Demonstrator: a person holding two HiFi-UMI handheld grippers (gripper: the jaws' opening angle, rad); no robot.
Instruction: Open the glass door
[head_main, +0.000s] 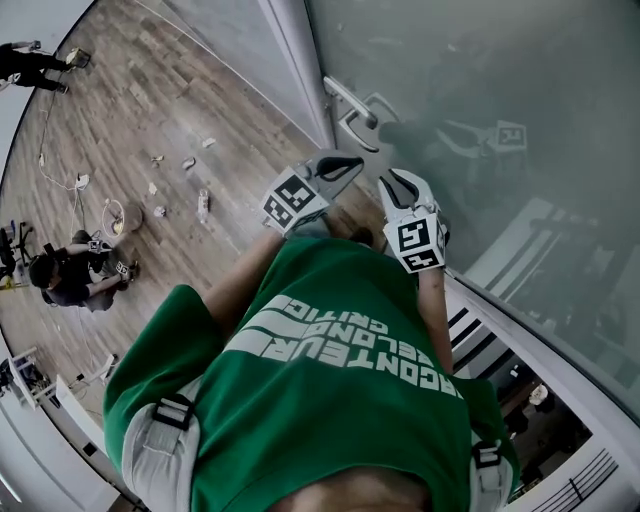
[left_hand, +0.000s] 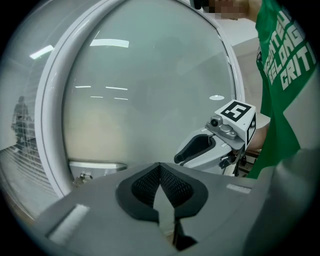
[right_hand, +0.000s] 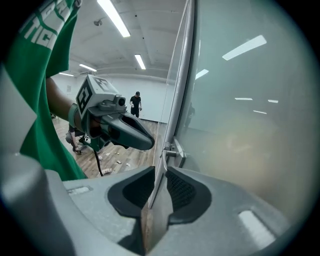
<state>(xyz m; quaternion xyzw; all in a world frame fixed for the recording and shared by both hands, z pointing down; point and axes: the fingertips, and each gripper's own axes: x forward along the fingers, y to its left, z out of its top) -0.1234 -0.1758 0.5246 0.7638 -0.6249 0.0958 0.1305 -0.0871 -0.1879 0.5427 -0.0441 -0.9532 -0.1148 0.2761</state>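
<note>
The frosted glass door (head_main: 480, 90) in its white frame stands straight ahead, its metal lever handle (head_main: 352, 103) just beyond both grippers. My left gripper (head_main: 343, 166) points at the handle from below, jaws together and holding nothing. My right gripper (head_main: 396, 186) hovers beside it, nearer the glass, apart from the handle. In the right gripper view my right gripper (right_hand: 160, 172) is open, and the door's edge (right_hand: 176, 100) and the handle (right_hand: 173, 151) show through the gap, farther off. In the left gripper view my left gripper (left_hand: 160, 167) is shut, with the handle (left_hand: 97, 167) low on the left and the right gripper (left_hand: 200, 147) beside it.
A wooden floor (head_main: 150, 110) with scattered scraps (head_main: 182, 190) and a cable lies to the left. One person crouches there (head_main: 68, 275) and another stands at the far top left (head_main: 30, 65). A white sill (head_main: 540, 360) runs along the glass on the right.
</note>
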